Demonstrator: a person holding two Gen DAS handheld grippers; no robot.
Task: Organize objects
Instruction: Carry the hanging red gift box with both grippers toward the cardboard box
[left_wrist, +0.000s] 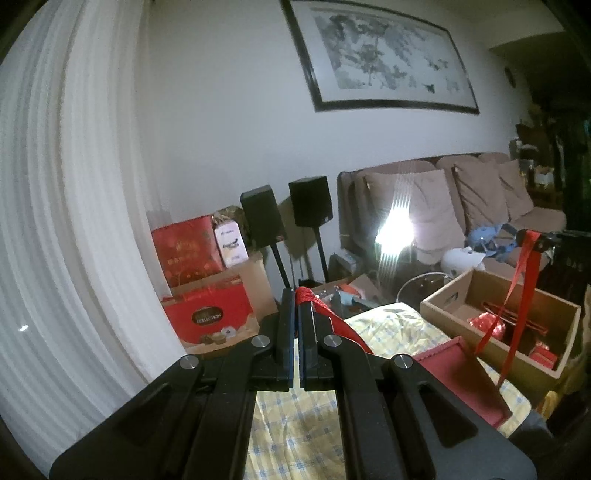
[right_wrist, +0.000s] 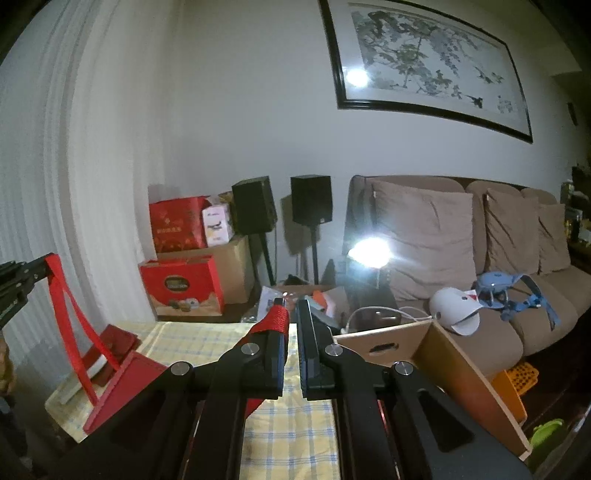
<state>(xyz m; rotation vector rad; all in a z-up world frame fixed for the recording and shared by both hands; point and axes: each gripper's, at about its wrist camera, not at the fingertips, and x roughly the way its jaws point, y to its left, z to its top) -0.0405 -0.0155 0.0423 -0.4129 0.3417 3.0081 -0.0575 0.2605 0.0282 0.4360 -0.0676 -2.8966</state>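
The left gripper (left_wrist: 296, 295) is pinched tight on one red ribbon handle (left_wrist: 325, 314) of a red box (left_wrist: 461, 376). The right gripper (right_wrist: 291, 306) is pinched tight on the other ribbon handle (right_wrist: 273, 321). The red box (right_wrist: 122, 384) hangs between them, just above the yellow checked cloth (right_wrist: 291, 435). Only the left view looks down into the cardboard box (left_wrist: 458, 291), past the ribbon, with red things inside. Only the right view shows the white helmet (right_wrist: 456, 308) on the sofa (right_wrist: 517, 332).
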